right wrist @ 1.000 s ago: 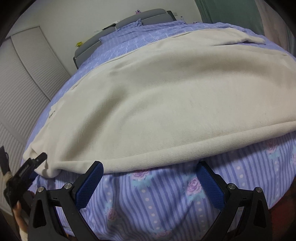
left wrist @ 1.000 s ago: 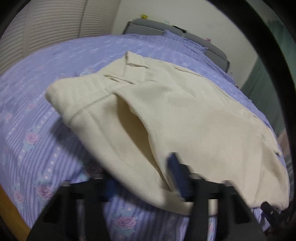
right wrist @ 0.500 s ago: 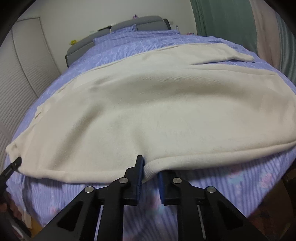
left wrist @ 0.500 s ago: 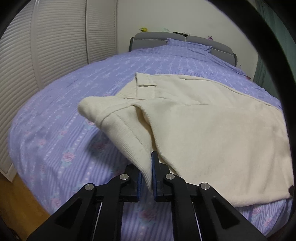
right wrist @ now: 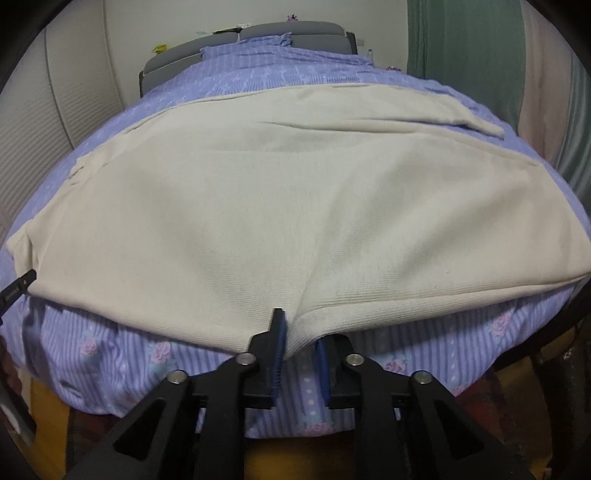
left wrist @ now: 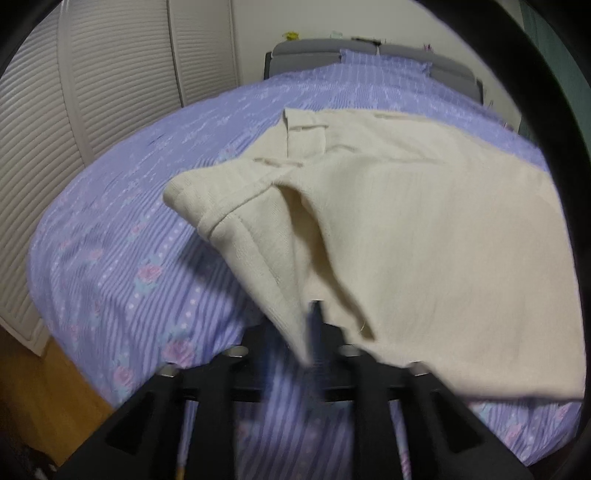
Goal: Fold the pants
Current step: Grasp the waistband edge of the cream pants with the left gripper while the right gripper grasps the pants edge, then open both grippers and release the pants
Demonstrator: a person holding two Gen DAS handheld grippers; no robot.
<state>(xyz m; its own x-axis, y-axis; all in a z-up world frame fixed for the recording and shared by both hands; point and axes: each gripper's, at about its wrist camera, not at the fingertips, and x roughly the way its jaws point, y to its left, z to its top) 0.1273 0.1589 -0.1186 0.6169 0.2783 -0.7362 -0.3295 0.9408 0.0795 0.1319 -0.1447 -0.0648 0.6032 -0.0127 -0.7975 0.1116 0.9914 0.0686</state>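
Note:
Cream knit pants (right wrist: 295, 192) lie spread across a bed with a purple floral cover (right wrist: 110, 354). My right gripper (right wrist: 299, 343) is shut on the pants' near edge, the cloth pinched between its blue pads (right wrist: 277, 350). In the left wrist view my left gripper (left wrist: 308, 343) is shut on the waistband end of the pants (left wrist: 424, 229), lifting it so the cloth tents up and the waistband corner (left wrist: 207, 199) folds over. The left pads are blurred and mostly hidden by cloth.
White louvred closet doors (left wrist: 92, 96) stand to the left of the bed. A grey headboard (right wrist: 258, 35) is at the far end. Green and pink curtains (right wrist: 498, 66) hang at the right. Wooden floor (left wrist: 48, 384) shows below the bed's near edge.
Both grippers closed on the pants' near edge over the last second. The left one has since lifted its end higher off the bed.

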